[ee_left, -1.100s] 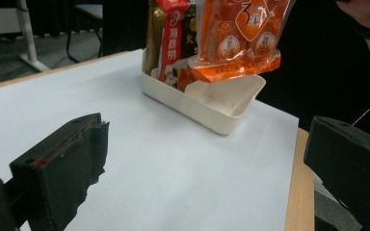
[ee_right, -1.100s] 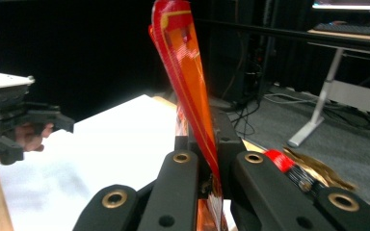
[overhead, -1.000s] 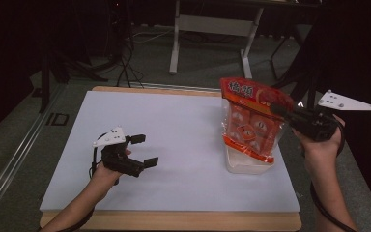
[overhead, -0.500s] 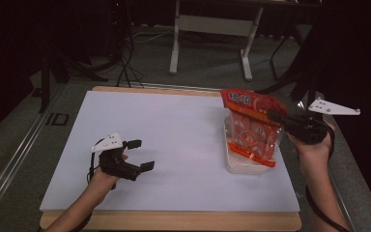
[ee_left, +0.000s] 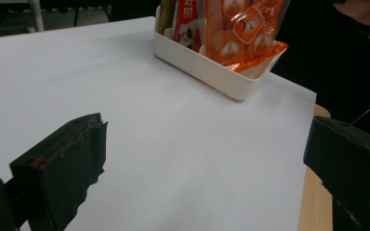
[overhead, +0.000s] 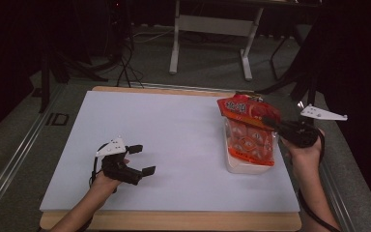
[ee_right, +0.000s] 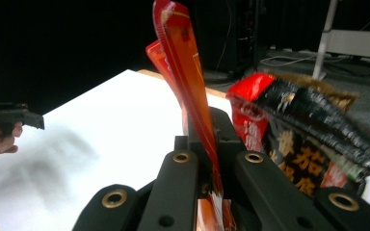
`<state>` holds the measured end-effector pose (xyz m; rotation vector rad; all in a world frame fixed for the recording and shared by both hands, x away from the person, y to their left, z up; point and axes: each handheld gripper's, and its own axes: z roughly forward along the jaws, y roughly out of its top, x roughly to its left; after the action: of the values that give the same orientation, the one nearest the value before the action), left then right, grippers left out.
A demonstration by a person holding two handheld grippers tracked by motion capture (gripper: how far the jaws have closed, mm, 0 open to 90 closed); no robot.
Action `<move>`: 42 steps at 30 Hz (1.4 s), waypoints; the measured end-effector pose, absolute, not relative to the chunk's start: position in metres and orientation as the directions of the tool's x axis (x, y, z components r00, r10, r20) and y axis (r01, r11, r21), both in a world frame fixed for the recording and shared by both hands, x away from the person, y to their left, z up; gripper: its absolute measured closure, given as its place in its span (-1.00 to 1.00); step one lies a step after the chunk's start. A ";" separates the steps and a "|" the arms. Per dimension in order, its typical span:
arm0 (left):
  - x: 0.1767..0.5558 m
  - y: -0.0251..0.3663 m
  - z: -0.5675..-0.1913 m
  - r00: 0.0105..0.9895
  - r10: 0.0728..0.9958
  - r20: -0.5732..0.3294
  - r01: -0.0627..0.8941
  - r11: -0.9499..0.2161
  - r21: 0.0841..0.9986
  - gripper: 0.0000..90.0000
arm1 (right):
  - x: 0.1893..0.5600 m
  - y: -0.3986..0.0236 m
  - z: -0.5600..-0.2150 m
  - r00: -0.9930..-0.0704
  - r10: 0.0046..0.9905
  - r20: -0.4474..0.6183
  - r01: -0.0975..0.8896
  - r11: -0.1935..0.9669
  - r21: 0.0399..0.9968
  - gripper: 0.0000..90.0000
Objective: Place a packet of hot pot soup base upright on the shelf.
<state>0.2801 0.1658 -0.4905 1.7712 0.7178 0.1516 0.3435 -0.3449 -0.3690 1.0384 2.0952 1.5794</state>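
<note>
The right gripper [overhead: 270, 122] is clenched on the top edge of an orange snack bag [overhead: 249, 137]. In the right gripper view the two black jaws press flat against the thin film of the bag [ee_right: 188, 62], which rises edge-on from between them. In the high view the bag stands in a white tray [overhead: 241, 166] near the right edge of the table [overhead: 174, 145]. Its long axis runs steeply upward, its lower end down in the tray and its sealed top up at the jaws, leaning a little toward the far side of the table. The printed face turns toward the person and the round sweets show through the clear window.

Just right of the claw in the right gripper view a second red-and-black packet [ee_right: 298, 130] sits in the same tray [ee_left: 207, 72], tilted, its top pointing away from the claw.

The left gripper [overhead: 140, 159] is released: its jaws stand wide apart over bare white table [ee_left: 173, 144], well apart from the tray, with nothing between them. The hand [overhead: 107, 181] holding it lies low on the near left part of the table.
</note>
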 end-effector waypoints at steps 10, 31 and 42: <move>0.281 0.165 -0.494 0.803 0.537 -0.260 0.395 -0.153 0.906 -0.97 | 0.342 -0.358 -0.391 -0.655 0.726 0.208 0.388 0.088 0.917 1.00; 0.279 0.166 -0.495 0.805 0.539 -0.249 0.382 -0.148 0.912 -0.97 | 0.332 -0.348 -0.373 -0.639 0.755 0.144 0.338 0.108 0.935 0.25; 0.278 0.167 -0.497 0.805 0.539 -0.248 0.382 -0.150 0.912 -0.97 | 0.317 -0.316 -0.324 -0.681 0.730 0.054 0.208 0.122 0.970 -0.31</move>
<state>0.2777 0.1672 -0.4969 1.7684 0.7139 0.1601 0.3166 -0.3160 -0.3239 0.9056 1.9672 1.5858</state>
